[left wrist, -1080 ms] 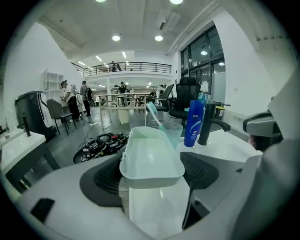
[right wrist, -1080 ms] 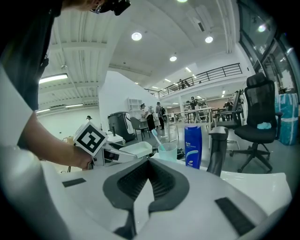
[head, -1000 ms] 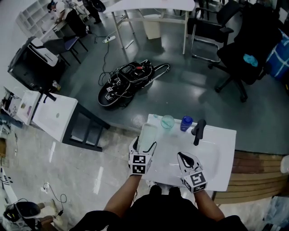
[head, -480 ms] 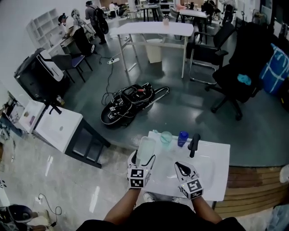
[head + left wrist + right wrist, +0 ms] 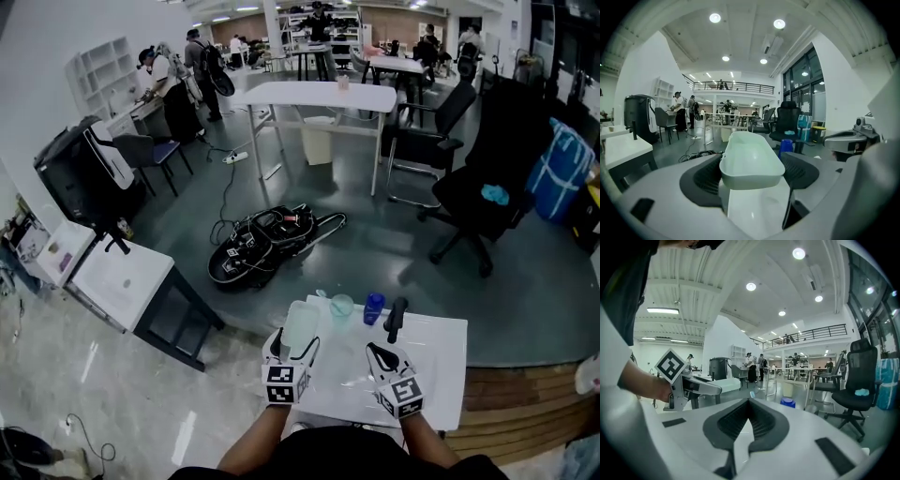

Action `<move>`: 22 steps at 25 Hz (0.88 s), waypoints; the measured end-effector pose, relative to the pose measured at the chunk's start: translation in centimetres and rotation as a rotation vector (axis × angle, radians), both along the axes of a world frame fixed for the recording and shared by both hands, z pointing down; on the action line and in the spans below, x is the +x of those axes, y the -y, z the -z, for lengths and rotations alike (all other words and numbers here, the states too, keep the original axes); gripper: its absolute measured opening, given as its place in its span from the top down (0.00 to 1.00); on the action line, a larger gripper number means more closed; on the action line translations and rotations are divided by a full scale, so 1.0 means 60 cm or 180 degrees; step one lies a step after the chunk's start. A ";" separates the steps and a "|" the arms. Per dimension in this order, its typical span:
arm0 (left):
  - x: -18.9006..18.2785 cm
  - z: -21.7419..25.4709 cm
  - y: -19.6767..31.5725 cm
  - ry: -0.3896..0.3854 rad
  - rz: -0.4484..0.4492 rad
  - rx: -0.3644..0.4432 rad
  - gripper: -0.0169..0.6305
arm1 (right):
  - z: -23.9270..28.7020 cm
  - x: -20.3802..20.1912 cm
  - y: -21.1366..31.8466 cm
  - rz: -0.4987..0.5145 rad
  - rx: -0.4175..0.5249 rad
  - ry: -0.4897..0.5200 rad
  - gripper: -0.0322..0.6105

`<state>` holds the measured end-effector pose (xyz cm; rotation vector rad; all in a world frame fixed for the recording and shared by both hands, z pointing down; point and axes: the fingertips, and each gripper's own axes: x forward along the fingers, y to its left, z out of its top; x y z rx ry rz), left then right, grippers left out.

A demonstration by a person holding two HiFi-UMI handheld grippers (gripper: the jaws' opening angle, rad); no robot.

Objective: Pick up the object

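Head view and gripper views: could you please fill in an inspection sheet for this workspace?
Surface: white table, mostly bare.
Job's things: pale tub, held above the table.
Clutter: clear cup, blue bottle and dark upright object at the far edge.
Grippers: left gripper clamped on the tub; right gripper closed, empty.
Cables: tangled bundle on the floor; power strip.
Surroundings: office chairs, people at the back.
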<state>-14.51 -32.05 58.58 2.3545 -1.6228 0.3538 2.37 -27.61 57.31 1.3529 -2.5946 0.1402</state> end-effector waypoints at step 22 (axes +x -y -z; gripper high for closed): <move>0.006 0.012 -0.021 -0.0054 -0.0091 0.0024 0.35 | 0.000 -0.004 -0.023 -0.0148 -0.0001 -0.0092 0.92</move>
